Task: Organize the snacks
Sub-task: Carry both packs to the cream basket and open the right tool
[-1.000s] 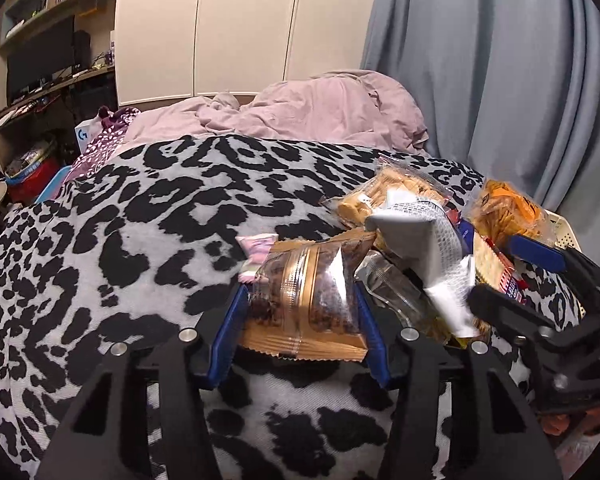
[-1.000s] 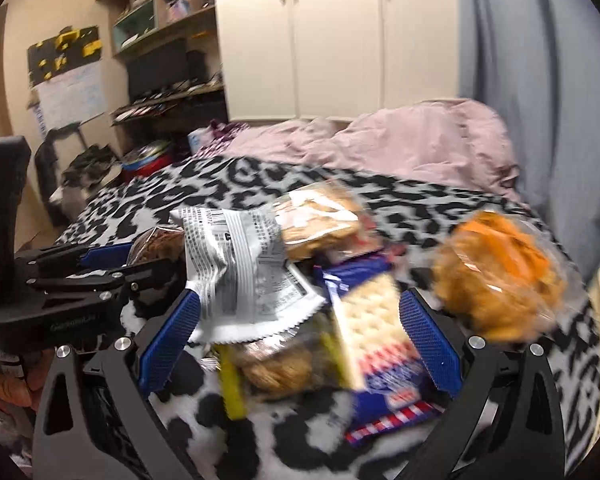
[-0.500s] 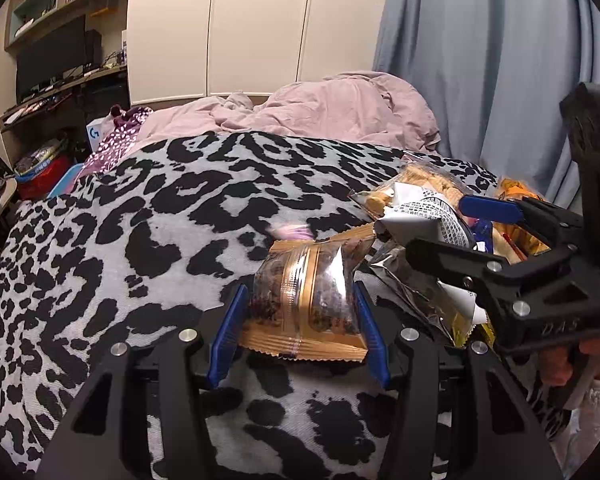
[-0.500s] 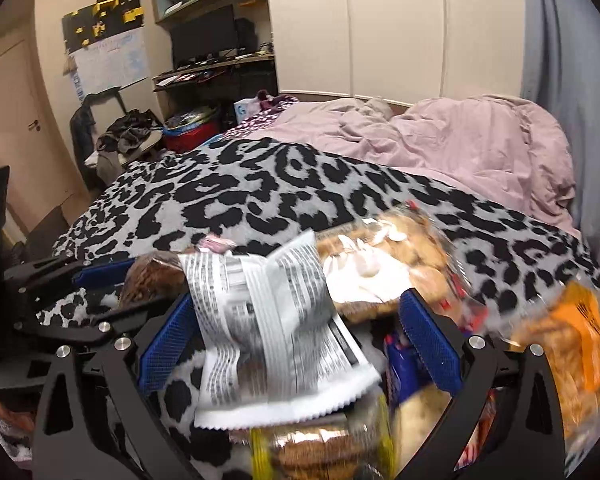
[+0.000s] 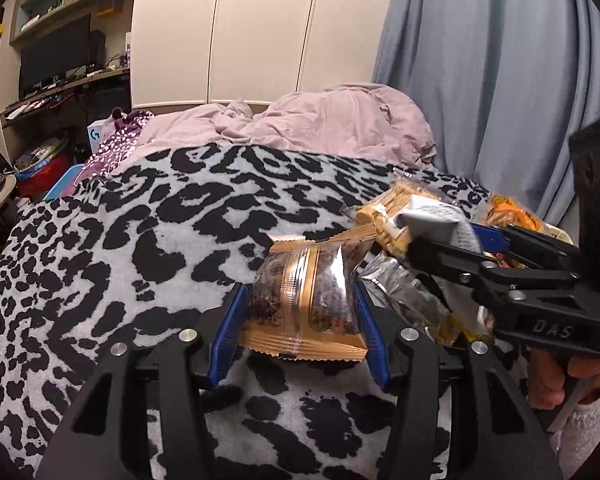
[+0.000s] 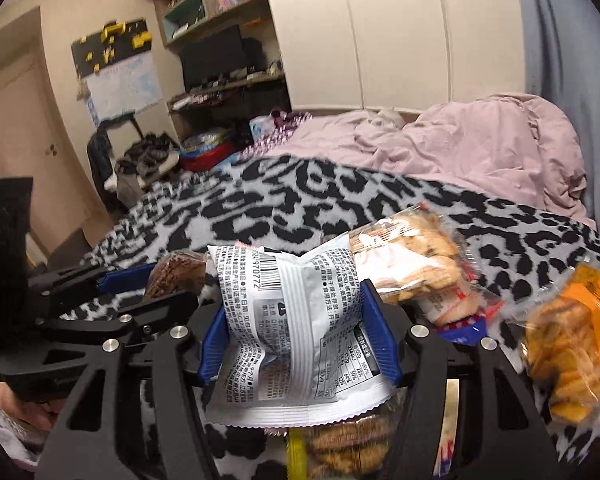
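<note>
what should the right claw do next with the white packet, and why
Probably lift it straight up. The right claw has just been closing and its pads now pinch the white packet, which lies on top of a cookie pack, so a lift frees it from the pile.

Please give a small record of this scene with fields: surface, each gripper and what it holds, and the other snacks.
surface: leopard blanket
left gripper: shut on gold packet
right gripper: jaws just closed, pads pressing white packet
other snacks: cookie bag, orange cracker bag, beside the white packet
background: pink duvet
</note>
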Demonstrator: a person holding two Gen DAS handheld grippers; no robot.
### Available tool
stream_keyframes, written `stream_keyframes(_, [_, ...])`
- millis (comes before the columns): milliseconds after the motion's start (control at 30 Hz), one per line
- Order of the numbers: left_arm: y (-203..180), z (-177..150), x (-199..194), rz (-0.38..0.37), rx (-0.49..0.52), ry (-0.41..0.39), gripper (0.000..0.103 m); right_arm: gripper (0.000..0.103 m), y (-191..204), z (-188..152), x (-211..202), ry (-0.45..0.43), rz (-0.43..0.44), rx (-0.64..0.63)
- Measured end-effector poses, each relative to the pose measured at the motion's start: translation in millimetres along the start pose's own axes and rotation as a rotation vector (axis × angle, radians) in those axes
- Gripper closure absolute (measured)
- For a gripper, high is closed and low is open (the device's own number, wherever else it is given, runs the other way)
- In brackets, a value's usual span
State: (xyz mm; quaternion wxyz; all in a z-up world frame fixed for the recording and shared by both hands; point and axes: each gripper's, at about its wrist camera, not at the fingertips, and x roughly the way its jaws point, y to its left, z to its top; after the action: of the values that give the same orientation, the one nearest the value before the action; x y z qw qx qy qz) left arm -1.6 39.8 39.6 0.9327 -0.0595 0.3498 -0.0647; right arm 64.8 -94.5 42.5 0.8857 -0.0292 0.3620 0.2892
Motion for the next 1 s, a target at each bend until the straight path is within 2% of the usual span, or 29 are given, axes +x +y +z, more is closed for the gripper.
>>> stream_keyframes(233, [-13, 8, -18, -0.007, 0.021, -0.041, 0.050, 0.041, -9, -8, -53, -0.134, -0.047, 0.060])
stream_keyframes(367, [-31, 14, -27, -0.036, 0.056, -0.055, 0.050, 0.041, -21, -17, -87, -0.203, -0.081, 0.114])
stream_keyframes(467, [-53, 20, -31, -0.069, 0.093, -0.064, 0.050, 0.041, -35, -27, -116, -0.261, -0.137, 0.161])
stream_keyframes(733, [-139, 28, -30, -0.189, 0.225, -0.074, 0.050, 0.041, -86, -83, -202, -0.382, -0.352, 0.319])
stream_keyframes(1000, [-227, 20, -18, -0.335, 0.352, -0.027, 0.050, 0.041, -143, -149, -260, -0.423, -0.590, 0.504])
